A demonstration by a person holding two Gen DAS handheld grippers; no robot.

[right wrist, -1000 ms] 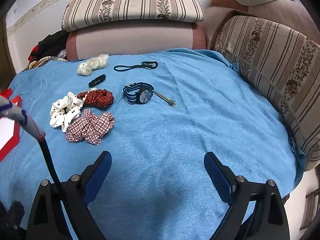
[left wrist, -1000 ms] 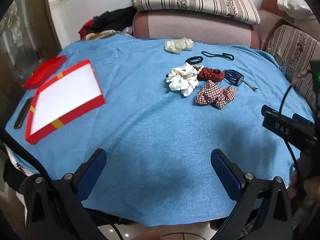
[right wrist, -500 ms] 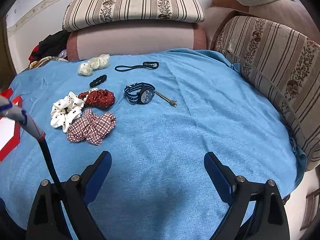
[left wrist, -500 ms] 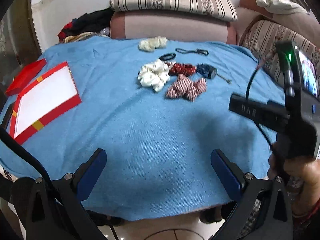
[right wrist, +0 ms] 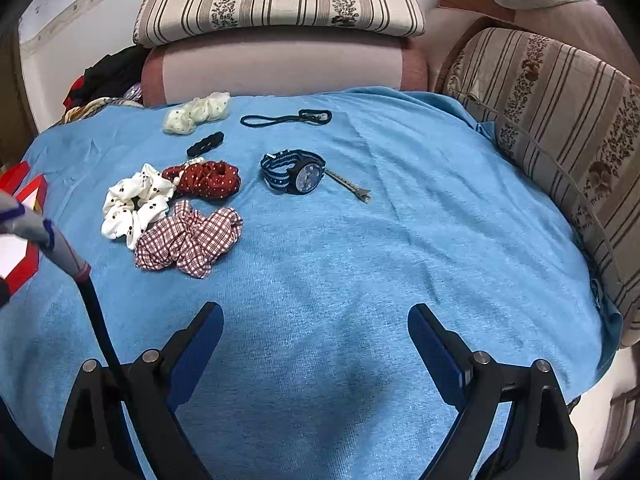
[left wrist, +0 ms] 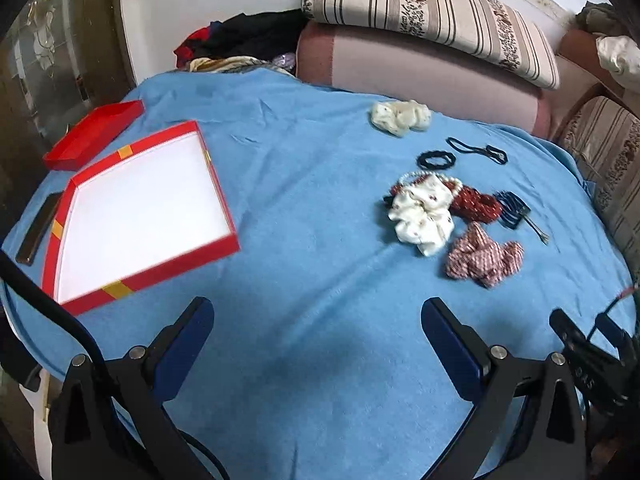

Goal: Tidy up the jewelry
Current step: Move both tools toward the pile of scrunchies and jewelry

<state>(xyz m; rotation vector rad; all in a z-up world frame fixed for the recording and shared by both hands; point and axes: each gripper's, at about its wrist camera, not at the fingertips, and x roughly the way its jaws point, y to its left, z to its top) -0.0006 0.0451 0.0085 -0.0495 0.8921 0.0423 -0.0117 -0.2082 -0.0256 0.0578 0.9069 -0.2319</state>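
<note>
An empty red-rimmed box (left wrist: 136, 216) with a white floor lies on the blue cloth at the left, its red lid (left wrist: 92, 134) behind it. To the right sits a cluster: a white dotted scrunchie (left wrist: 422, 216) (right wrist: 134, 204), a red dotted scrunchie (right wrist: 208, 179), a plaid scrunchie (left wrist: 482, 258) (right wrist: 188, 238), a blue striped watch (right wrist: 294, 170), a metal clip (right wrist: 350, 188), a black hair tie (right wrist: 205, 143), a black cord (right wrist: 286, 118) and a cream scrunchie (right wrist: 198, 114). My left gripper (left wrist: 318, 320) and right gripper (right wrist: 316, 326) hover open and empty above the near cloth.
Striped cushions (right wrist: 276, 0) and a sofa arm (right wrist: 560, 120) border the far and right sides. Clothes (left wrist: 248, 42) are piled at the back left. A dark flat bar (left wrist: 38, 228) lies left of the box. The right gripper's body (left wrist: 592, 364) shows at the left view's lower right.
The left wrist view has swung back to the left, so the red box fills more of it and the right gripper sits lower at the edge. The right wrist view crept slightly forward.
</note>
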